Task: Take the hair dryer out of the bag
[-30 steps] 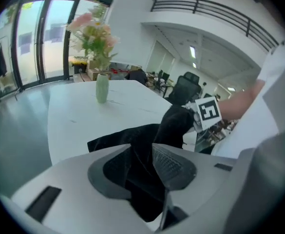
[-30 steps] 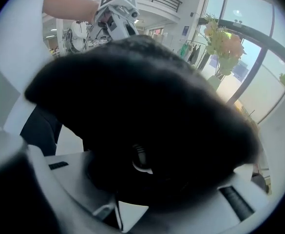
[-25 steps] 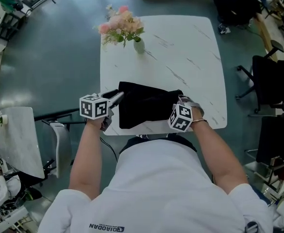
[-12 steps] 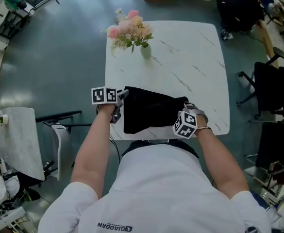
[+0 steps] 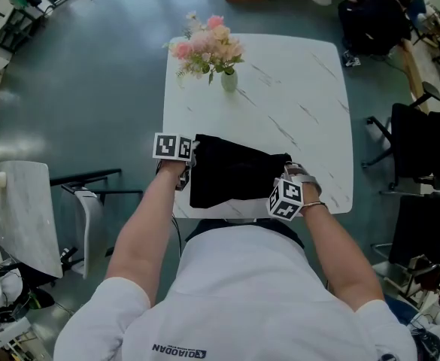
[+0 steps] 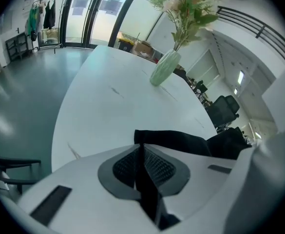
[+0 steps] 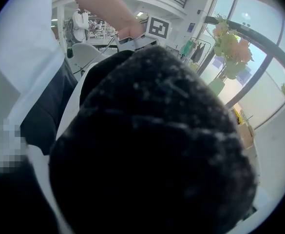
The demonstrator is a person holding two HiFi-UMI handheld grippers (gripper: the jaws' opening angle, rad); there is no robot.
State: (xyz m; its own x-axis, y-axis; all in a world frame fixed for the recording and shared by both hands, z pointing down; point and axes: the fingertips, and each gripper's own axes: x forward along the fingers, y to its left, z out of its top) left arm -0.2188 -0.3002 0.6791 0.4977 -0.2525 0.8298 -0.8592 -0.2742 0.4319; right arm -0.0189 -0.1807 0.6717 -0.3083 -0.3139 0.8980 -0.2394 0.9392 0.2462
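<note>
The left tongs (image 6: 142, 152) are clenching the left edge of the black bag (image 5: 231, 173). Their jaws have just been closing, and a thin fold of fabric is being pinched between the pads. The right tongs (image 5: 285, 177) are sitting at the bag's opposite edge, and their jaws have just been opening. Black fabric is blocking their whole view, so I cannot tell their grip. The hair dryer is not showing. The bag is lying between both tongs on the white table (image 5: 295, 104). A vase of flowers (image 5: 229, 79) is standing well beyond the left tongs.
</note>
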